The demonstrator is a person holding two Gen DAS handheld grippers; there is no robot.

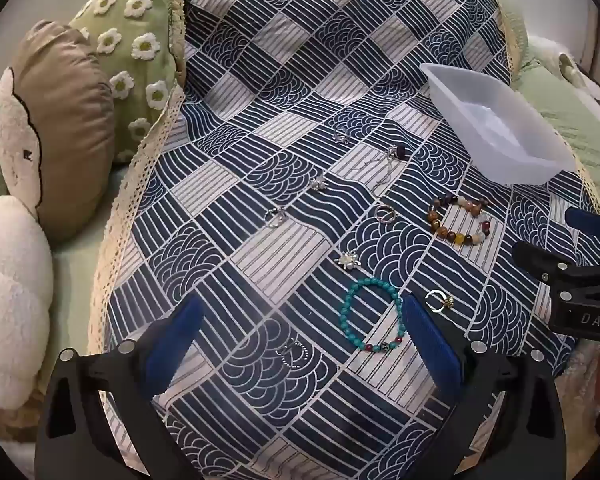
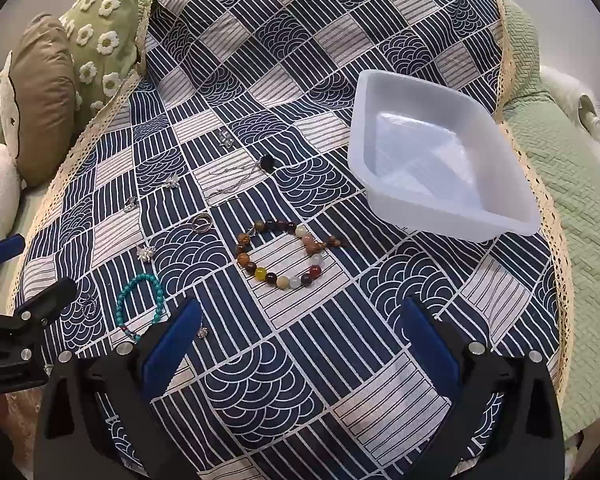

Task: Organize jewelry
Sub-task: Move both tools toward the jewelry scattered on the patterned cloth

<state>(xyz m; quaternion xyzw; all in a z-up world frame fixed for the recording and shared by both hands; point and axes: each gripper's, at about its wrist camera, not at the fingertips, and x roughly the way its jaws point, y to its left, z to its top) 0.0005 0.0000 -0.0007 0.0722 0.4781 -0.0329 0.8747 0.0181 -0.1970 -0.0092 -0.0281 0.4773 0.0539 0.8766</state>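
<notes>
Left gripper [image 1: 300,332]: jaws at full spread, blue pads bare, holding nothing and touching nothing; tilted steeply down over the patterned cloth [image 1: 260,80]

Right gripper [image 2: 300,332]: likewise spread wide and empty, pads clear of the cloth, same downward tilt

Turquoise bracelet [image 1: 370,314]: flat on the cloth, just ahead of the left gripper and toward its right finger, whose pad hides a little of the loop; a loop with no marked long axis. Left hand is the nearer one; in the right wrist view the bracelet lies off to the left, beyond that gripper's left finger

Small dark ring [image 1: 294,354]: between the left fingers, near their base; too small to tell more

Gold ring [image 1: 438,302]: just outside the left gripper's right finger

Brown and amber bead bracelet [image 2: 286,252]: ahead of the right gripper, slightly left of its centre line, apart from the fingers; right hand is nearer

White tray [image 2: 440,168]: empty, at the far right of the cloth, beyond the bead bracelet, closest to the right hand

Remaining pieces: silver charms, rings and a thin chain [image 1: 380,176], scattered farther up the cloth

Judgement: nothing is in the tray yet; a likely first pick is the turquoise bracelet by the left, which must then cross rightward to the tray
</notes>
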